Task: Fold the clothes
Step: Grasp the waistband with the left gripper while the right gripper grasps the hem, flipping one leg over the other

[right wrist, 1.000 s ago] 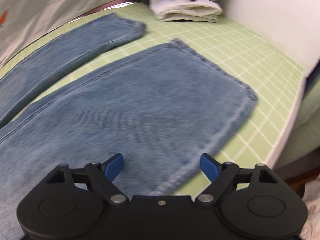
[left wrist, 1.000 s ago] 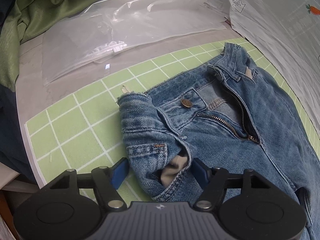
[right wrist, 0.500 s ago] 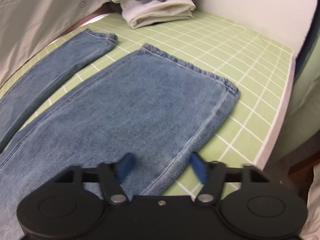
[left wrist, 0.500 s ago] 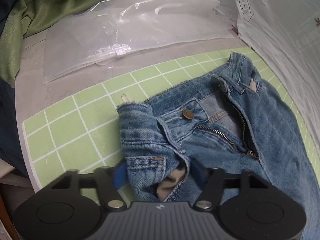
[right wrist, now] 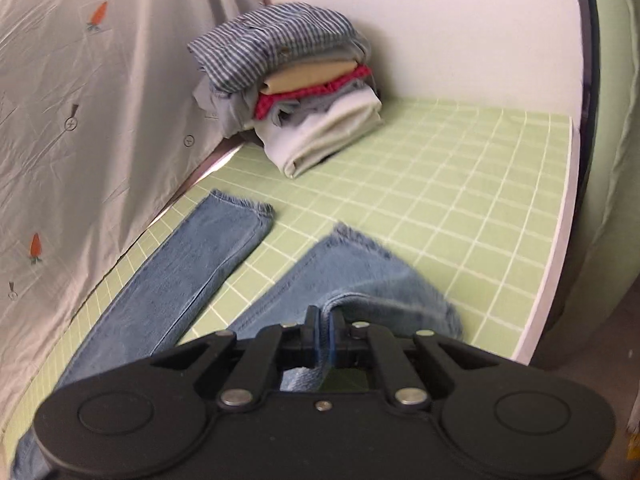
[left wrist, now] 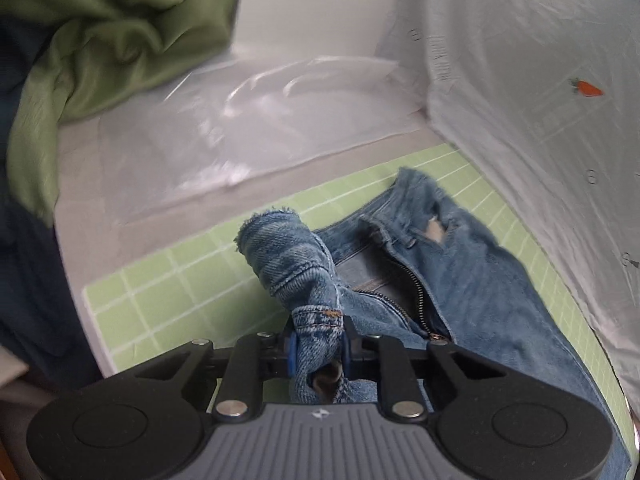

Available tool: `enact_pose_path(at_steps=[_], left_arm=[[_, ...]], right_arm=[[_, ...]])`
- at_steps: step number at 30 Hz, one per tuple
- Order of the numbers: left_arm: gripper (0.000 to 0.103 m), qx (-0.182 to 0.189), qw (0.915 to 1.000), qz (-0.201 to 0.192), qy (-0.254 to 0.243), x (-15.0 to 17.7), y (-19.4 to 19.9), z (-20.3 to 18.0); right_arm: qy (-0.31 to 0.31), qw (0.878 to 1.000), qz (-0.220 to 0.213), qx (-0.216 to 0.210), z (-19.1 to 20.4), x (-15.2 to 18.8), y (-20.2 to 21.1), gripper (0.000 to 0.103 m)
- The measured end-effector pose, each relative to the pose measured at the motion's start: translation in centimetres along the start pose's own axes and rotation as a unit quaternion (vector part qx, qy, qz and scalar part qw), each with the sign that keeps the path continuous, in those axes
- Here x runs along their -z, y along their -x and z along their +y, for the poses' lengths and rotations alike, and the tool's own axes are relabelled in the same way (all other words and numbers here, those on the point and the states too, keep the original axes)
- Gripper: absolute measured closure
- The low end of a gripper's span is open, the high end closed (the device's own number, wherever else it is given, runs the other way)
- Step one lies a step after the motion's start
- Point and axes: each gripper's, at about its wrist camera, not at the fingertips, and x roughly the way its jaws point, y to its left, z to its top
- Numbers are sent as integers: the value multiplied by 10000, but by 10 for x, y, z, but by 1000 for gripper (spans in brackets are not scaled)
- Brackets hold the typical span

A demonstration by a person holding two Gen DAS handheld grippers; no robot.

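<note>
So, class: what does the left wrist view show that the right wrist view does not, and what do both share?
Left wrist only: the jeans' waistband bunched between the closing left gripper, open zipper, clear plastic bags, green cloth.

Right wrist only: both leg hems, one pinched in the shut right gripper, and a stack of folded clothes.

Both: jeans, green grid mat, carrot-print sheet.

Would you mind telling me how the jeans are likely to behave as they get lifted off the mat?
The jeans will probably flop: the waistband bunches where the left tongs are closing on it. The hem folds over at the shut right tongs, so the leg likely sags between grips. Thick denim suggests some weight, and it seems unlikely to slip.
</note>
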Motion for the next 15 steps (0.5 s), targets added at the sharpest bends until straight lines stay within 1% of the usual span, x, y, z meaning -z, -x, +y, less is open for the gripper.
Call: enact_pose_path(at_steps=[2, 4, 6, 8, 11, 13, 15], left_arm=[[81, -82, 9996, 113, 245, 4, -4, 7], [82, -23, 9996, 17, 293, 4, 3, 4], [82, 8, 9998, -129, 138, 0, 12, -7], [82, -3, 9994, -308, 144, -9, 19, -21], [82, -19, 9986, -519, 90, -26, 22, -48], [82, 45, 9982, -606, 9, -41, 17, -67], [82, 102, 9977, -671, -37, -60, 2, -86]], right_arm=[[-51, 9999, 85, 88, 0, 2, -8, 98], [-104, 9998, 115, 115, 2, 1, -12, 98], [3, 10000, -41, 59, 12, -7, -7, 98], [174, 9995, -263, 8, 25, -18, -3, 98], [215, 9983, -519, -165, 49, -41, -2, 98], [338, 9967, -670, -319, 72, -60, -8, 98], [568, 9943, -788, -451, 101, -79, -23, 99]])
